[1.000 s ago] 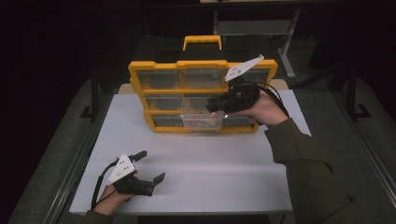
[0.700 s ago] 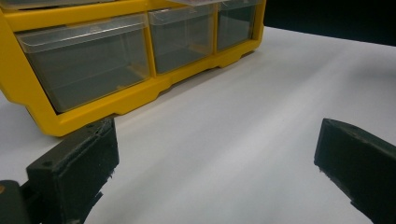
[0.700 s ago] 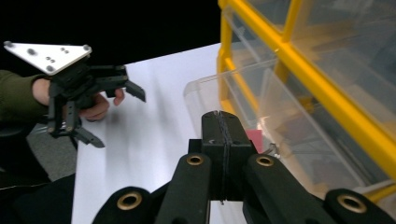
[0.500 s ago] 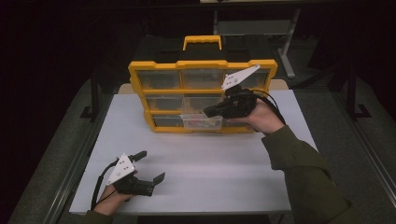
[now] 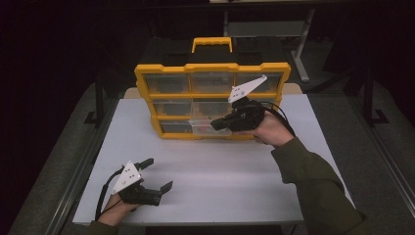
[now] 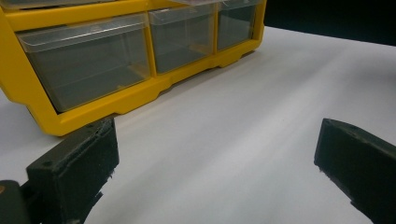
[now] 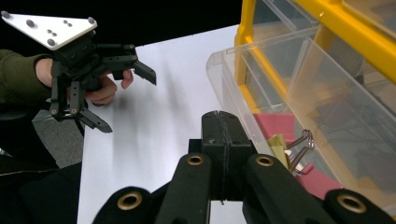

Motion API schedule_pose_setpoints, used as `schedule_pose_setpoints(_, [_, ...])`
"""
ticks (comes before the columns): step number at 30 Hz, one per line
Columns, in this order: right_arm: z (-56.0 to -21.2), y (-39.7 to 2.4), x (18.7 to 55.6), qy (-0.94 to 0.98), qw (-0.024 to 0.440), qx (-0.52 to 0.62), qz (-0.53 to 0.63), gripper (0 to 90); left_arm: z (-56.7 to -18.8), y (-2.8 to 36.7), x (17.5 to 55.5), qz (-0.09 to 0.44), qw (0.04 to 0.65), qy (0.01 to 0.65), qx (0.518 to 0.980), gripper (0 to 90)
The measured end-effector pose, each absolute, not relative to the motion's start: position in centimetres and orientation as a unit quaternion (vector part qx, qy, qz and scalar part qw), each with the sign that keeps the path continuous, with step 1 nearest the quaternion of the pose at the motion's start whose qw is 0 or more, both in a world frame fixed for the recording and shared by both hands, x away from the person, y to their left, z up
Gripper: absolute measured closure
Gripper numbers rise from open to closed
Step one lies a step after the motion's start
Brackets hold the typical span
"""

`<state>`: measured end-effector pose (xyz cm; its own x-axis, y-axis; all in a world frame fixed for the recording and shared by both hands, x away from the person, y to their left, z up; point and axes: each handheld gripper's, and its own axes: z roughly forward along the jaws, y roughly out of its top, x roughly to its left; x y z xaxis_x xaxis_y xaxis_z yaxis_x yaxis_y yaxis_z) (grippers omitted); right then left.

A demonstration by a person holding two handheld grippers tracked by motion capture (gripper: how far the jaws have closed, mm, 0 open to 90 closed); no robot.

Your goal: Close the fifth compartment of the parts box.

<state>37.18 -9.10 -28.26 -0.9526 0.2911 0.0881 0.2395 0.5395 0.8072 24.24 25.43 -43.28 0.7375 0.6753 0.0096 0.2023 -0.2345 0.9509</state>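
A yellow organizer (image 5: 213, 96) with clear drawers stands upright at the back of the white table (image 5: 220, 181). Its bottom middle drawer (image 5: 200, 128) is pulled out; in the right gripper view this drawer (image 7: 233, 60) holds pink and yellow binder clips (image 7: 279, 127). My right gripper (image 5: 214, 125) hovers at the drawer's front, above its near rim. Its jaws (image 7: 219, 125) are pressed flat together with nothing between them. My left gripper (image 5: 159, 174) rests on the table at the front left, open and empty, as its own view confirms (image 6: 219, 154); it faces the organizer (image 6: 116, 100).
A black case with a yellow handle (image 5: 211, 44) sits behind the organizer. Dark floor and metal table legs surround the table. A wide stretch of white tabletop lies between the two hands. The person's right sleeve (image 5: 313, 181) crosses the front right corner.
My right gripper has dropped a little, from the middle drawer row down to the pulled-out bottom drawer, and its jaws have closed. The left gripper has stayed put.
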Motion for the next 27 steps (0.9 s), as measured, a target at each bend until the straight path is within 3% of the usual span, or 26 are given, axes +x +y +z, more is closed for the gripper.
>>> schedule_pose_setpoints(27, [-28.77, -8.71, 37.68, 0.875, 0.043, 0.158, 0.456, 88.9, -43.25, 25.42, 24.22, 0.217, 0.546, 0.290, 0.756, 0.0])
